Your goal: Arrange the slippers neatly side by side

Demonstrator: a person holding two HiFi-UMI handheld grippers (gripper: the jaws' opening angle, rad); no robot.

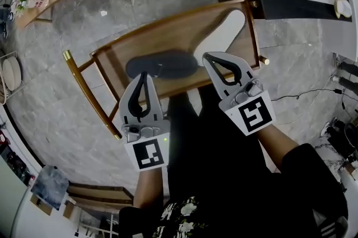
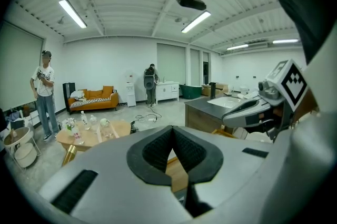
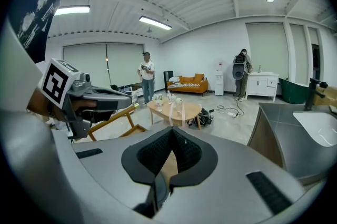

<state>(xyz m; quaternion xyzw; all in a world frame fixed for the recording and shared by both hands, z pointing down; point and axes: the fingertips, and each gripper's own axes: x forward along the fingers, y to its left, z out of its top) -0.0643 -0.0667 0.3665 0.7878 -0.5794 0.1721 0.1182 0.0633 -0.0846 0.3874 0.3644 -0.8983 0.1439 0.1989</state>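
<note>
Both slippers lie on the wooden desk (image 1: 168,41). The dark slipper (image 1: 162,65) lies crosswise near the front edge. The white slipper (image 1: 221,34) lies angled toward the far right corner, so the pair is not yet aligned.

The left gripper (image 1: 143,75) and right gripper (image 1: 208,56) both have their jaws closed together with nothing between them.

Hazards:
- Advancing with the jaws closed would probably shove a slipper instead of gripping it.
- A push on the white slipper could send it over the right rim.
- The soft soles may fold or slip in a shallow grip.
</note>
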